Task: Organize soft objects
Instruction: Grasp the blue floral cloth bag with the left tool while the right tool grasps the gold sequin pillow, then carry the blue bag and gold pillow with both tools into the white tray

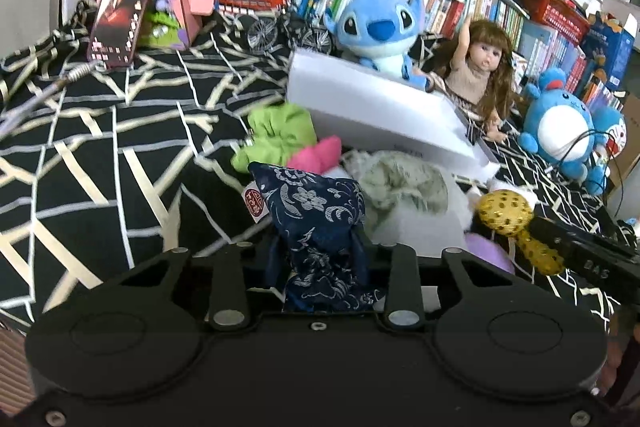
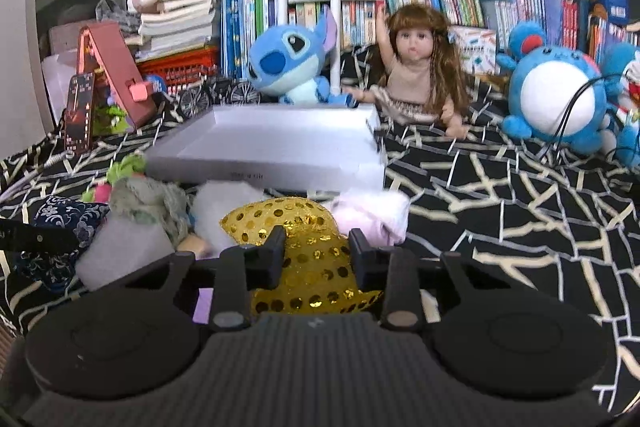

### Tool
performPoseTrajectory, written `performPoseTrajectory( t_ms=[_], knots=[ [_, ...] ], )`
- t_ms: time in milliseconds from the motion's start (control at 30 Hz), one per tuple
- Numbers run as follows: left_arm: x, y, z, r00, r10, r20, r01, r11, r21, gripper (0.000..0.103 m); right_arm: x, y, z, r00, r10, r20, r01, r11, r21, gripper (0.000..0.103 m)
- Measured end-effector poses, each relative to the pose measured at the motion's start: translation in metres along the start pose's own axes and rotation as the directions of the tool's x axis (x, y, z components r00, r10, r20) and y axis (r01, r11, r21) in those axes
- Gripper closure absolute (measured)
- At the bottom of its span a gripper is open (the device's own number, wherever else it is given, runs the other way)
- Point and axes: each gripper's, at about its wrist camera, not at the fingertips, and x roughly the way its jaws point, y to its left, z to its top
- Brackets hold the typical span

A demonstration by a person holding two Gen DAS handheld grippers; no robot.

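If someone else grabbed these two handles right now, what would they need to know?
Left gripper: shut on the navy flowered pouch.
Right gripper: its fingers sit on either side of the gold sequin pouch and appear to pinch it.
The white box sits just behind the pile, in front of the blue plush and the doll; it looks empty.
Loose in the pile: green pouch, pink pouch, grey furry piece.
Done: nothing seems sorted yet.
Left: probably everything in the pile goes into the box.

Navy brocade pouch point(image 1: 316, 223) has glossy woven silver flowers. The gold sequinned pouch point(image 2: 304, 251) glitters. Just behind it, the white box point(image 2: 272, 143) looks like smooth matt card; beyond, the Stitch plush point(image 2: 288, 63) is fuzzy.
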Motion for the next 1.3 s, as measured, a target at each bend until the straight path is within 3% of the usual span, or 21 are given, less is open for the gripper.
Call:
performPoseTrajectory(
  t_ms=[233, 567, 733, 867, 1000, 1300],
  knots=[
    [-0.003, 0.006, 0.027, 0.998, 0.019, 0.059, -0.019, 1.0, -0.002, 0.07, -0.003, -0.004, 0.021, 0.998, -0.033, 0.057, 0.033, 0.999, 0.0, 0.065],
    [0.015, 0.003, 0.072, 0.995, -0.01, 0.097, 0.009, 1.0, 0.009, 0.07, 0.013, -0.012, 0.05, 0.996, -0.044, 0.072, 0.041, 0.998, 0.054, 0.065],
    [0.04, -0.008, 0.1, 0.997, -0.078, 0.016, 0.078, 0.997, 0.023, 0.07, 0.026, -0.021, 0.074, 0.998, -0.023, 0.058, 0.016, 0.994, 0.104, 0.065],
    [0.058, -0.025, 0.117, 0.994, -0.105, 0.002, 0.105, 0.993, 0.055, 0.07, 0.047, -0.027, 0.087, 1.0, 0.007, 0.029, -0.011, 0.989, 0.147, 0.065],
    [0.082, -0.034, 0.135, 0.99, -0.14, -0.017, 0.14, 0.99, 0.014, 0.07, 0.071, -0.031, 0.096, 0.999, 0.032, -0.007, -0.03, 0.979, 0.202, 0.065],
    [0.135, -0.056, 0.162, 0.986, -0.158, -0.056, 0.158, 0.987, -0.006, 0.07, 0.114, -0.036, 0.119, 0.996, 0.077, -0.051, -0.057, 0.948, 0.313, 0.065]
  ],
)
